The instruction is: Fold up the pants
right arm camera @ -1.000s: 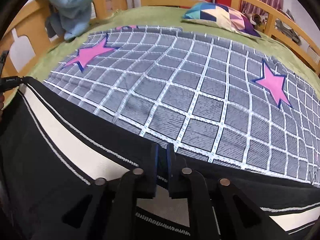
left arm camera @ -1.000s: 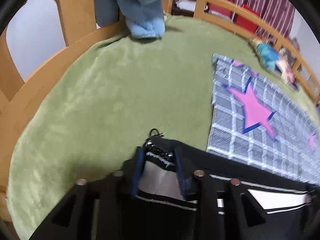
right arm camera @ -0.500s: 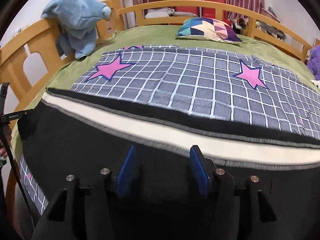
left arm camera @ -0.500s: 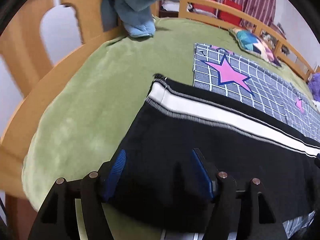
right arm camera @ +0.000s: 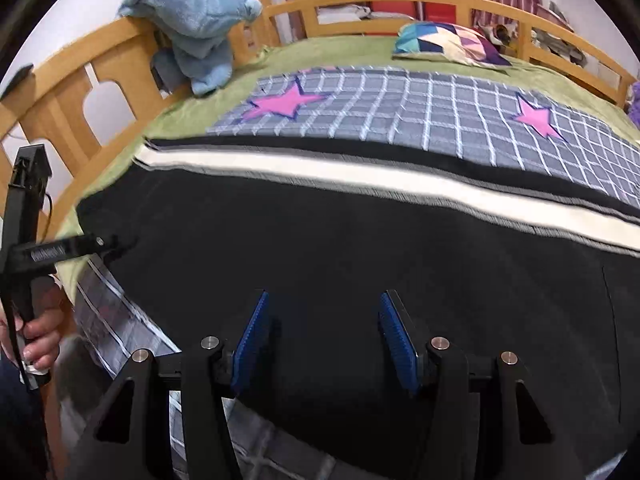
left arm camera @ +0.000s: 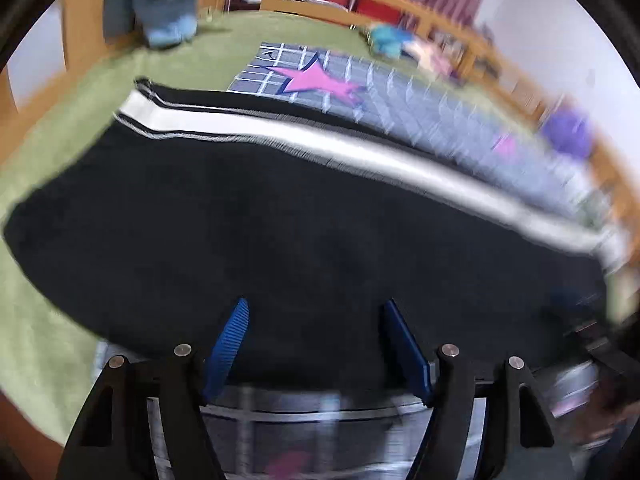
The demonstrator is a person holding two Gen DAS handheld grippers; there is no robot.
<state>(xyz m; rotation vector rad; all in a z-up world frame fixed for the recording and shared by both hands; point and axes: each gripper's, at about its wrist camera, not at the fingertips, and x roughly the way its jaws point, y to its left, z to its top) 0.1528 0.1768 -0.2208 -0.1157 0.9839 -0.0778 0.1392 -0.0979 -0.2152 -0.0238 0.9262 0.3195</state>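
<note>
Both the left gripper [left arm camera: 314,344] and right gripper [right arm camera: 322,338], jaws just spread and gripping nothing, hover over the black striped pants [right arm camera: 360,248], whose long axis runs along the bed's near edge, crosswise beneath both, neither nearer.

Pants [right arm camera: 360,264]: matt black knit cloth, cream woven side stripe. Bed cover [right arm camera: 192,116]: soft green plush, short nap. Checked blanket [right arm camera: 440,112]: smooth printed grey cloth, pink stars. Bed rail [right arm camera: 72,84]: pale varnished wood, slight sheen. Plush toy [right arm camera: 200,28], at 11 o'clock: fuzzy blue fleece. Right claw [right arm camera: 324,332]: matt black plastic, ribbed blue pads [right arm camera: 250,336], bright metal screws.
</note>
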